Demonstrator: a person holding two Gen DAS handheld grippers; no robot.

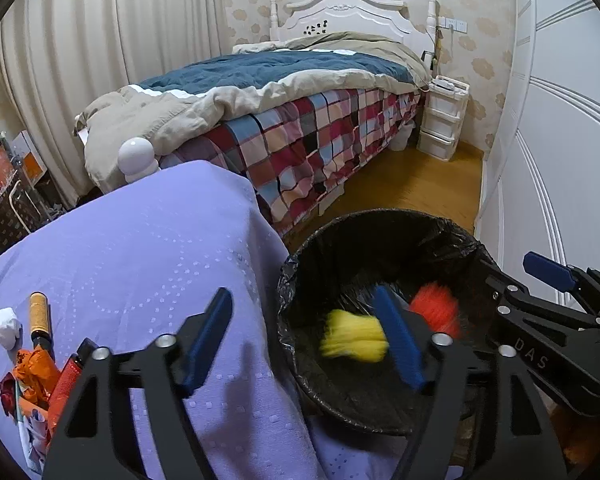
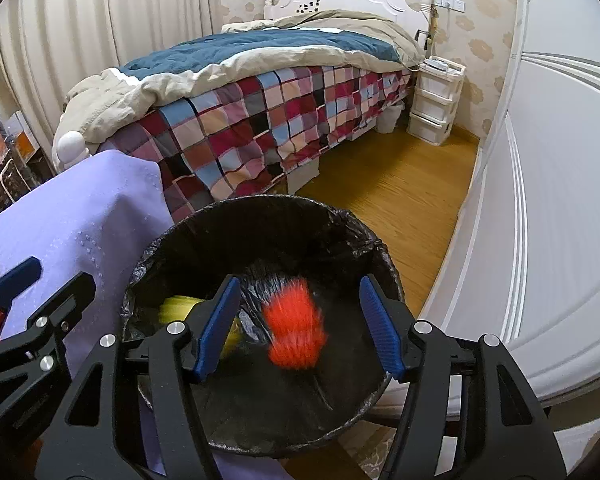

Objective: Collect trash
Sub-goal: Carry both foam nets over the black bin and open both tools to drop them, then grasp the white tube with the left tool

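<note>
A black-lined trash bin (image 1: 384, 220) stands beside the purple-covered table (image 1: 139, 248); it also shows in the right wrist view (image 2: 259, 204). A blurred yellow item (image 1: 356, 340) and a blurred red-orange item (image 1: 436, 308) are inside the bin, below the grippers. My left gripper (image 1: 308, 344) is open and empty, straddling the bin's left rim. My right gripper (image 2: 300, 328) is open and empty over the bin, with the red-orange item (image 2: 295, 328) between and below its fingers. The yellow item (image 2: 179, 306) lies to its left. More trash stays on the table: a white wad (image 1: 7, 328), a brown tube (image 1: 39, 316), orange wrappers (image 1: 35, 376).
A bed (image 1: 300, 120) with a checkered sheet stands behind the table. White drawers (image 1: 440, 120) stand at the far wall. A white wardrobe (image 1: 548, 160) runs along the right. Wood floor (image 2: 400, 192) lies between bed and wardrobe. Boxes (image 1: 3, 184) stand at the far left.
</note>
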